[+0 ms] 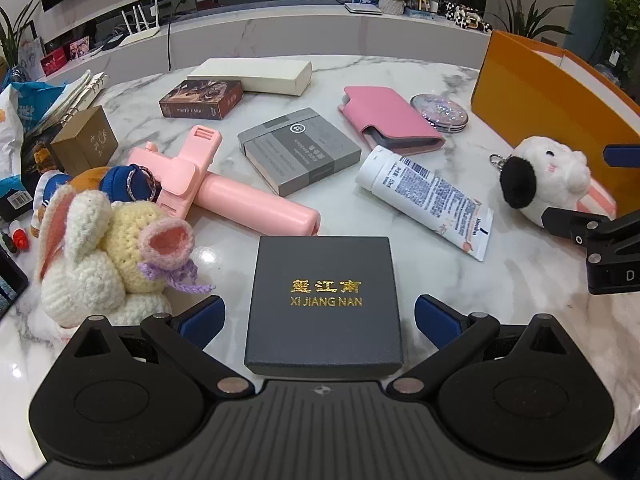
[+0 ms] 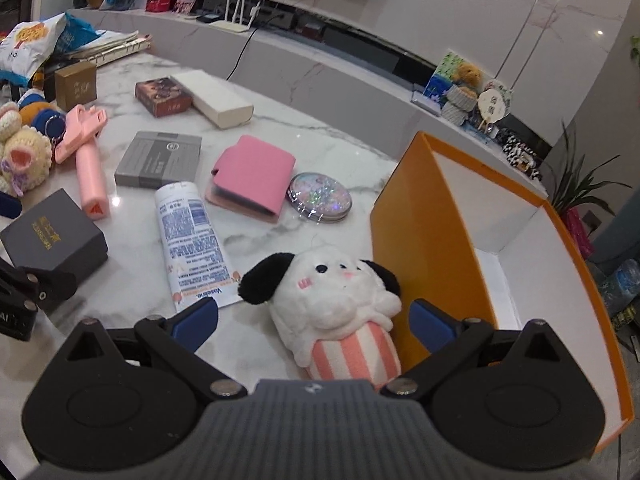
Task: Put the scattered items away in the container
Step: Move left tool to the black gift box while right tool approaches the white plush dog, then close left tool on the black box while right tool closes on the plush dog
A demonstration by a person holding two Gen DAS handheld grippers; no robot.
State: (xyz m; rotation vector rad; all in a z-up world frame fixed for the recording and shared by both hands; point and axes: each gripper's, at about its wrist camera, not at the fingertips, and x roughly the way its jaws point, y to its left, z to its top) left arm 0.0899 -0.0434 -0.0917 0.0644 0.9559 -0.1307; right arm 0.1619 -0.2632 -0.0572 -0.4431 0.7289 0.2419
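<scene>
Left wrist view. The left tongs (image 1: 318, 320) were seen spread wide, nothing gripped. A dark grey box (image 1: 323, 304) with gold lettering was noted flat on the marble desk (image 1: 520, 280), lying between the two blue pads (image 1: 202, 320) with a clear gap on each side. Left of the tongs, a crocheted rabbit (image 1: 108, 256) was recorded, well apart from the box. Ahead of the tongs, a pink handle-shaped gadget (image 1: 224, 188), a grey book-like box (image 1: 298, 150), a white tube (image 1: 428, 196) and a pink wallet (image 1: 388, 122) were scattered. To the far right, a white plush dog (image 1: 540, 178) was seen lying against the orange container (image 1: 548, 100), with the right tongs partly in view beside it.

Right wrist view. The right tongs (image 2: 314, 326) were likewise found wide open and empty. The plush dog (image 2: 336, 308), with black ears and a striped pink-and-white body, was seen lying between the pads, not visibly pressed by either. Just right of the tongs the orange container (image 2: 420, 216) was recorded standing open, its white interior bare where visible. The tube (image 2: 192, 240) lay ahead-left, its crimped end near the left pad. Further ahead, the wallet (image 2: 256, 176) and a glittery round compact (image 2: 320, 198) lay touching or nearly so. The dark grey box (image 2: 52, 234) was seen at the far left, by the left tongs.
</scene>
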